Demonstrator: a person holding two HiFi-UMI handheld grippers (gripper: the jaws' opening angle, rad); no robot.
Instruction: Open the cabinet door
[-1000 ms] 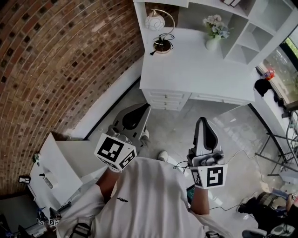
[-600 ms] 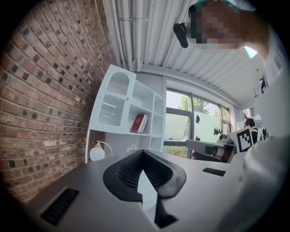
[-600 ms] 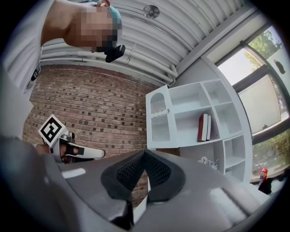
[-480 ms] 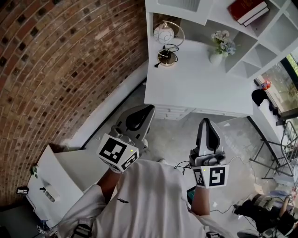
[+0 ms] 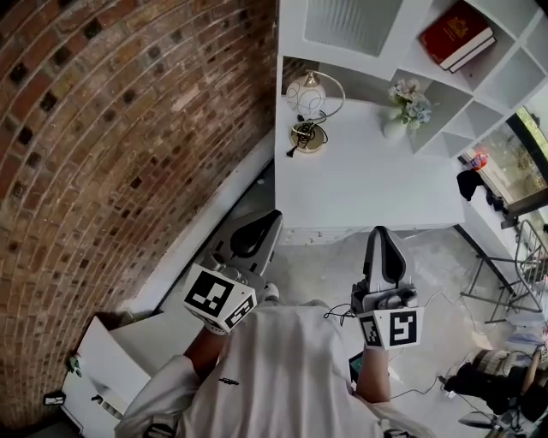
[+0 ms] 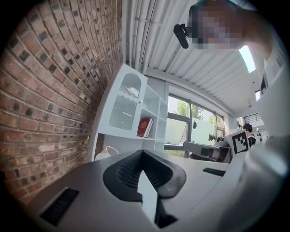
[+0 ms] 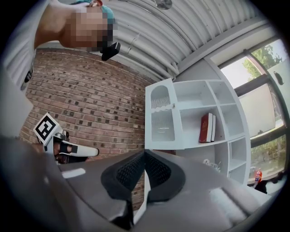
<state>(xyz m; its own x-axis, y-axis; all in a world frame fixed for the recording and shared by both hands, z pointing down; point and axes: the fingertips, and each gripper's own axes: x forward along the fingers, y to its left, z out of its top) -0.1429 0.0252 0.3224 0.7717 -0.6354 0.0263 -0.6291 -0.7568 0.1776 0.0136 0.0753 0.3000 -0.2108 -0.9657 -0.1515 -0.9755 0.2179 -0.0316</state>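
Note:
The white cabinet door (image 5: 351, 21), with a ribbed glass panel, is closed at the top left of the shelf unit above the white desk (image 5: 368, 184). It also shows in the left gripper view (image 6: 124, 106) and the right gripper view (image 7: 162, 118). My left gripper (image 5: 273, 219) is held level in front of the desk's left corner, shut and empty (image 6: 142, 152). My right gripper (image 5: 383, 232) is beside it, facing the desk front, also shut and empty (image 7: 145, 152). Both are well short of the door.
A brick wall (image 5: 128, 128) runs along the left. On the desk stand a globe lamp (image 5: 310, 96) and a flower vase (image 5: 401, 109). A red book (image 5: 455, 34) lies in an open shelf. A low white cabinet (image 5: 94, 376) is behind at the lower left.
Both grippers and the head have moved toward the desk. The shelf unit with its glass door and the red book have come into view at the top.

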